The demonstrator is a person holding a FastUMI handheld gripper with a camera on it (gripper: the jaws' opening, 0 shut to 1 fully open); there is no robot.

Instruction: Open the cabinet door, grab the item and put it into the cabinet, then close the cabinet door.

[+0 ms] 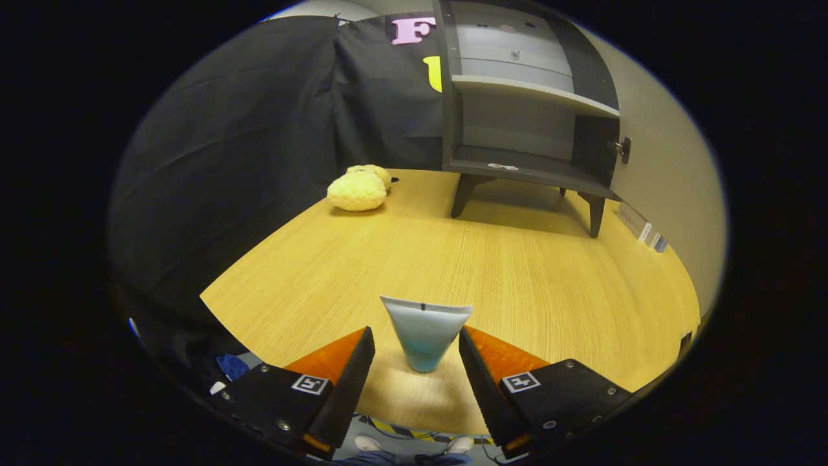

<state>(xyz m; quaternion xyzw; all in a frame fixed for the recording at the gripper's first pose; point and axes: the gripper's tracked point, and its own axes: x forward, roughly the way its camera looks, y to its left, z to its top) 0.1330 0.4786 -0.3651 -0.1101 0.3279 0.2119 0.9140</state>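
I see a tabletop (517,272) of matt wood grain; tube (425,333) smooth plastic, faintly glossy; at 11 o'clock, fuzzy sponge (357,191); cabinet (517,97) matt laminate.

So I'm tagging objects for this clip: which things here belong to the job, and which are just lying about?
Part of the job:
- cabinet, door already open
- tube, standing between the open gripper fingers, not clamped

Lying about:
- yellow plush toy on the table, left of the cabinet

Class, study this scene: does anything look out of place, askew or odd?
Nothing stands out. The cabinet door is open, the tube stands cap-down between the open gripper's fingers, untouched, and a yellow plush lies beside the cabinet.
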